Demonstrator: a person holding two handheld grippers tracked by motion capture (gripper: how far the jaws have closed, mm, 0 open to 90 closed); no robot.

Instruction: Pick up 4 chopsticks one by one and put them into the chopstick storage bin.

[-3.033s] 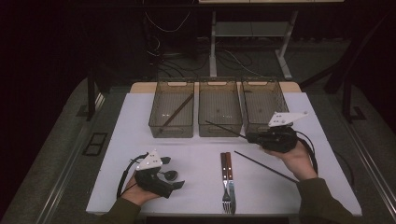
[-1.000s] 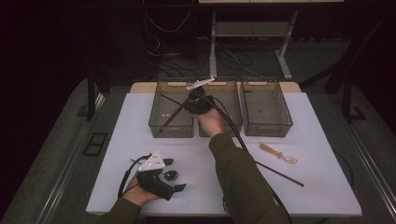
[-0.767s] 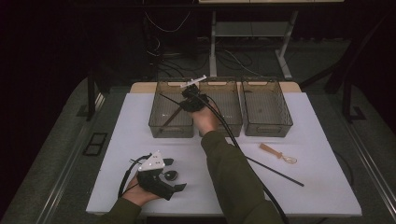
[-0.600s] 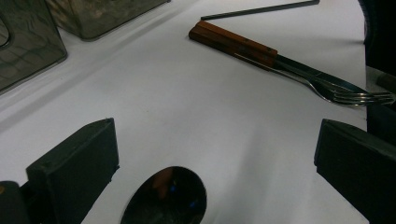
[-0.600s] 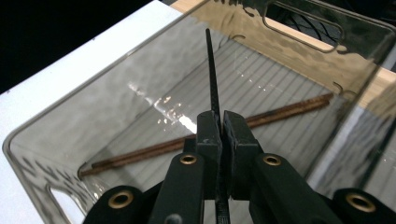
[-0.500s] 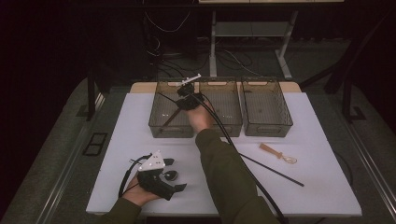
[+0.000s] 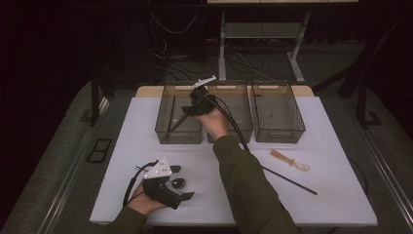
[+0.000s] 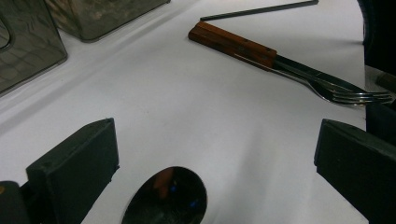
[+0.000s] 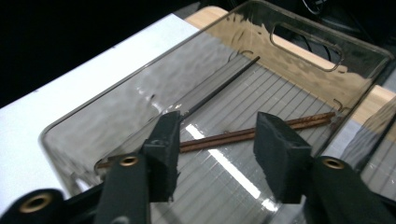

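While the right gripper hangs over the left bin, its jaws have just opened, empty, above two chopsticks. Left gripper rests wide open around a spoon.

Right arm: olive-sleeved right forearm stretched far forward and slightly to the left across the person's front, hand at its far end.
Right hand: bare right hand wrapped around the rear of its tool, palm side down.
Right gripper: black two-jaw right gripper with a grey three-cornered plate on top, tipped forward and downward; jaws have just been opening, now stand partly apart with nothing between the pads.
Right cable: black cable running back from the tool along the forearm.
Left arm: olive-sleeved left forearm short in view, close to the body.
Left hand: bare left hand cupped behind its tool.
Left gripper: black two-jaw left gripper, grey plate on top, lying low and pointing rightward; jaws spread wide, pads pressing on nothing.
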